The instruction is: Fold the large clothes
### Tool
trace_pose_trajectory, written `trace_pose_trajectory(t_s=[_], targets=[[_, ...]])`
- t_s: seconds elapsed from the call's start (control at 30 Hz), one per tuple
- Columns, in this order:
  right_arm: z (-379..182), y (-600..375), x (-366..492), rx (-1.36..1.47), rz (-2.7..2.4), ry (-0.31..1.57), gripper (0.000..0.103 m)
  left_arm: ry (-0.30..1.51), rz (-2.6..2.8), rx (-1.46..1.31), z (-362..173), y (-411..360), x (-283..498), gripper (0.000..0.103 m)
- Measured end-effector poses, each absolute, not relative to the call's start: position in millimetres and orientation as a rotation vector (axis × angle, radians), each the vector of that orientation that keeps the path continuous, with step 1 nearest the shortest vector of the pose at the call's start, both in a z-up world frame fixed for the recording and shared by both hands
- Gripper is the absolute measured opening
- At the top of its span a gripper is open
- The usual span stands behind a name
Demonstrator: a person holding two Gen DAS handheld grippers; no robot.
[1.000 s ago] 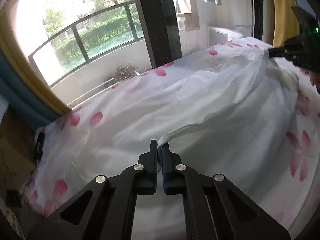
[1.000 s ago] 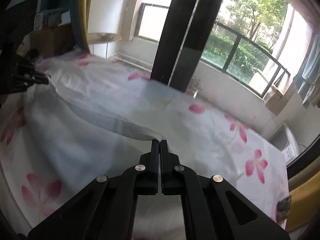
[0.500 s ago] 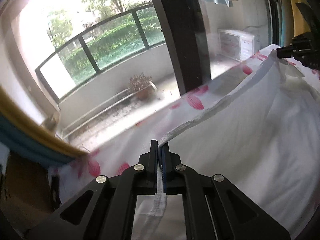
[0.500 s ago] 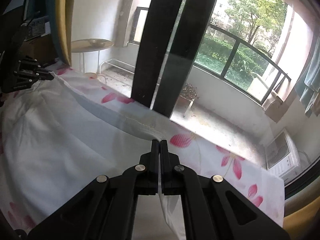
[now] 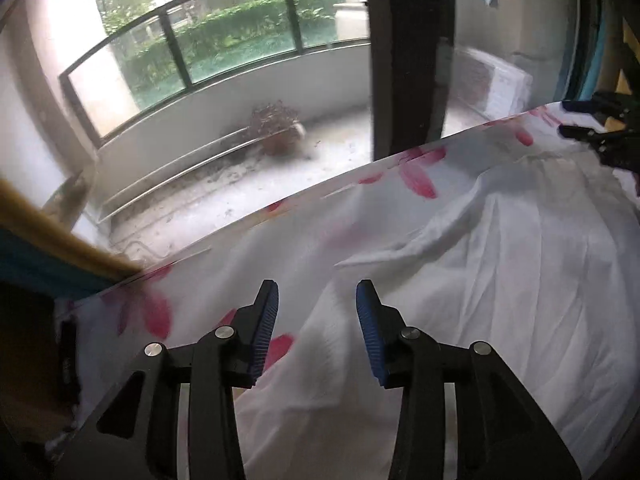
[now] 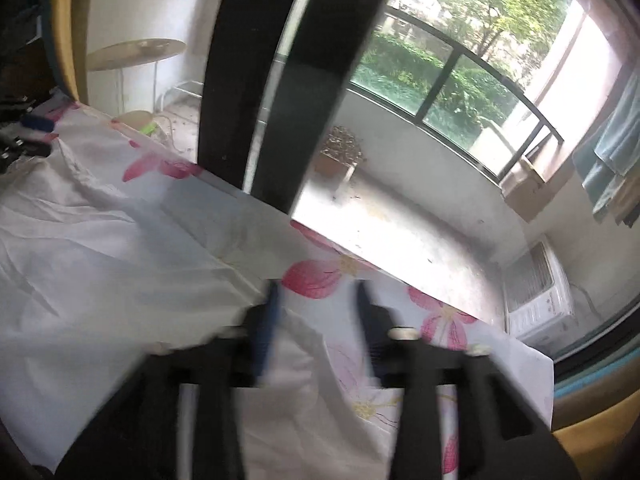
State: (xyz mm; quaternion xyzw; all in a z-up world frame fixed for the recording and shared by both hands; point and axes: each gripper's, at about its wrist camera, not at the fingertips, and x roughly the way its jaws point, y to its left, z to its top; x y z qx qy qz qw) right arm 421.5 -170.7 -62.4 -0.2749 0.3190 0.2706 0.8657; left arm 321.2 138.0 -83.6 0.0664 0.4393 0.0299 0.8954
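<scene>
Right wrist view blurs the right claw [image 6: 316, 292], jaws apart over white garment [image 6: 100, 264].

Item: white garment [image 5: 500, 280] — a large, thin, plain cloth, lying spread over a petal-printed sheet [image 5: 416, 178].
Surface: creasing in long soft folds; wrinkles are running across it in both views.
Hem: a stitched edge is showing along the far side, running toward the window.
Pose: lying slack and mostly flat, with one ridge rising near the middle.
Near corners: each is lying loose on the sheet, pinched by nothing.
Far edge: stopping short of the sheet's border — pink petals are showing beyond it.
Sharpness: right view is blurring low down.
</scene>
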Motion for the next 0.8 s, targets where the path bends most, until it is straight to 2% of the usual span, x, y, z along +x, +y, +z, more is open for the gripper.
trace_pose_trajectory(t_s=[0.33, 0.5, 0.8], targets=[[-46, -232, 415, -0.511, 0.475, 0.687, 0.051, 0.913, 0.186, 0.075, -73, 177, 249, 0.046], [-64, -259, 413, -0.464, 0.52, 0.853, 0.051, 0.958, 0.159, 0.097, -85, 175, 226, 0.046], [-79, -267, 432, -0.518, 0.439, 0.843, 0.052, 0.994, 0.209, 0.148, -104, 191, 235, 0.046]])
